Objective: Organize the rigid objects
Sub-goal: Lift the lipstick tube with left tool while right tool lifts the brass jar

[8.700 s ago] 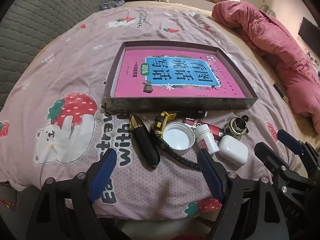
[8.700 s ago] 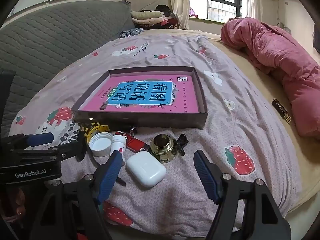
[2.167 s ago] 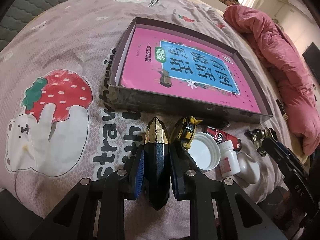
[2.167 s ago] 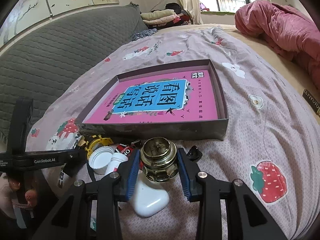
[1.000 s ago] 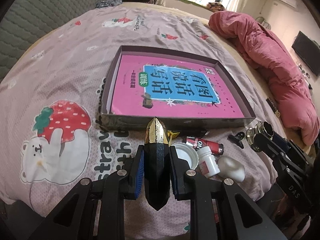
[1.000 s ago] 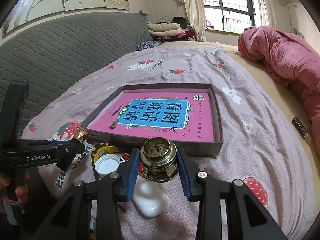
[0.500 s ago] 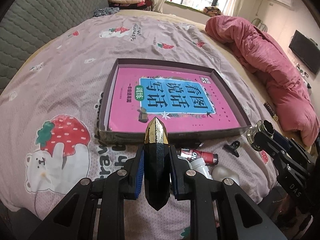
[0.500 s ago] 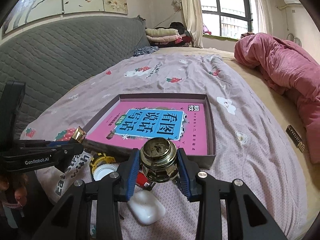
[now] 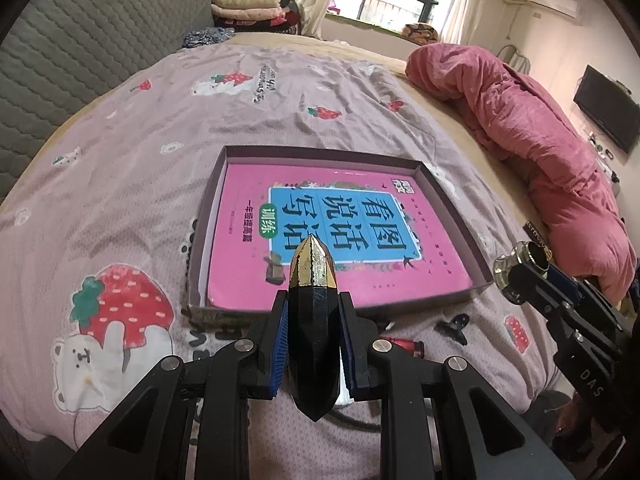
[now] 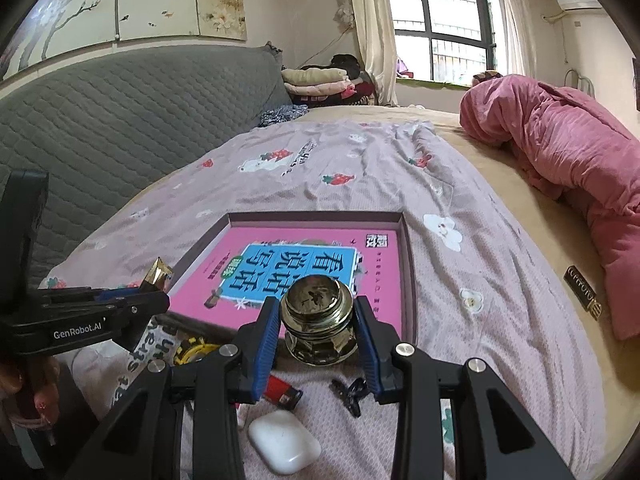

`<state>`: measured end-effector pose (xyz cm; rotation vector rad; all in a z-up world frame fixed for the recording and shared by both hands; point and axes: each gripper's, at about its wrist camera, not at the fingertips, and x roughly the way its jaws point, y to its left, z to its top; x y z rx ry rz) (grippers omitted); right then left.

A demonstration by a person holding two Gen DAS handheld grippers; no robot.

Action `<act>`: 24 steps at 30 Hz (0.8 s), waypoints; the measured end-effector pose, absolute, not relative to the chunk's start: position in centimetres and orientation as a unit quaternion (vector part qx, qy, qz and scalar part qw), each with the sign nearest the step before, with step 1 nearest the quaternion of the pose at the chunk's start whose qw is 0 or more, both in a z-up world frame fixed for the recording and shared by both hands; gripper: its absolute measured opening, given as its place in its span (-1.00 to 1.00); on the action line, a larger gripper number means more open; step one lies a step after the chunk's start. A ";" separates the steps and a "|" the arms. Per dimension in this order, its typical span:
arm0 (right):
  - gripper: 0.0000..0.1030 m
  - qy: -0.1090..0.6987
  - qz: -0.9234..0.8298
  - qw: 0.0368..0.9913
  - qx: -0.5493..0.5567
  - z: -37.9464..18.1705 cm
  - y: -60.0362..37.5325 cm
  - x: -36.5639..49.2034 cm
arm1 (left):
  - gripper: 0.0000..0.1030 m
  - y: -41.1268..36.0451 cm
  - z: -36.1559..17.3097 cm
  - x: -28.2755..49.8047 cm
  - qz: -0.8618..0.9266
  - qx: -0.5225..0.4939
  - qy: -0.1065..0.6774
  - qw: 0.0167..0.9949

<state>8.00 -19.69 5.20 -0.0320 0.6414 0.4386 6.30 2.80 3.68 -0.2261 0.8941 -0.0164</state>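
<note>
My left gripper (image 9: 313, 332) is shut on a black faceted lipstick case with a gold tip (image 9: 314, 312), held in the air over the near edge of the shallow box (image 9: 208, 216). Inside the box lies a pink book (image 9: 340, 224). My right gripper (image 10: 318, 330) is shut on a round brass bottle (image 10: 318, 326), also lifted, before the box's near wall (image 10: 409, 280). In the left wrist view the right gripper (image 9: 520, 268) with the brass bottle (image 9: 524, 258) shows at the right. In the right wrist view the left gripper (image 10: 154, 292) shows at the left.
On the strawberry-print bedspread (image 9: 120, 200) below lie a white earbud case (image 10: 284, 446), a red lighter (image 10: 282, 392), a black clip (image 10: 352, 394) and a yellow tape measure (image 10: 192, 352). A pink quilt (image 9: 540, 128) is heaped at the right; a grey padded headboard (image 10: 120, 120) runs along the left.
Both grippers have risen with their objects. The bed, the box and the loose items look smaller and lower, and the lipstick tip now overlaps the book.
</note>
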 end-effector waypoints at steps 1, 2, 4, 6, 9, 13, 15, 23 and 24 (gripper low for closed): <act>-0.27 0.311 0.214 0.926 -0.016 5.3 -19.7 8.1 | -0.55 2.9 3.7 6.5 -0.007 -0.111 0.432 0.895; -0.27 0.310 0.214 0.926 -0.016 5.4 -19.6 8.2 | -0.55 2.9 3.8 6.6 -0.006 -0.113 0.431 0.895; -0.27 0.307 0.213 0.927 -0.017 5.6 -19.5 8.4 | -0.55 3.0 3.9 7.0 -0.003 -0.113 0.430 0.896; -0.27 0.305 0.214 0.928 -0.016 5.8 -19.4 8.6 | -0.55 3.1 4.1 7.3 -0.001 -0.113 0.428 0.897; -0.27 0.301 0.215 0.929 -0.017 6.1 -19.1 8.8 | -0.55 3.2 4.2 7.7 0.001 -0.114 0.427 0.897; -0.27 0.301 0.213 0.929 -0.017 6.1 -19.0 9.3 | -0.55 3.2 4.2 8.1 0.002 -0.113 0.428 0.897; -0.27 0.299 0.211 0.930 -0.016 6.2 -19.1 9.5 | -0.55 3.1 4.1 8.4 0.002 -0.110 0.430 0.896; -0.27 0.292 0.199 0.935 -0.012 6.6 -19.7 10.6 | -0.55 3.3 4.0 9.3 0.008 -0.107 0.430 0.896; -0.27 0.292 0.198 0.936 -0.011 6.6 -19.8 10.8 | -0.55 3.5 4.0 9.5 0.010 -0.107 0.429 0.897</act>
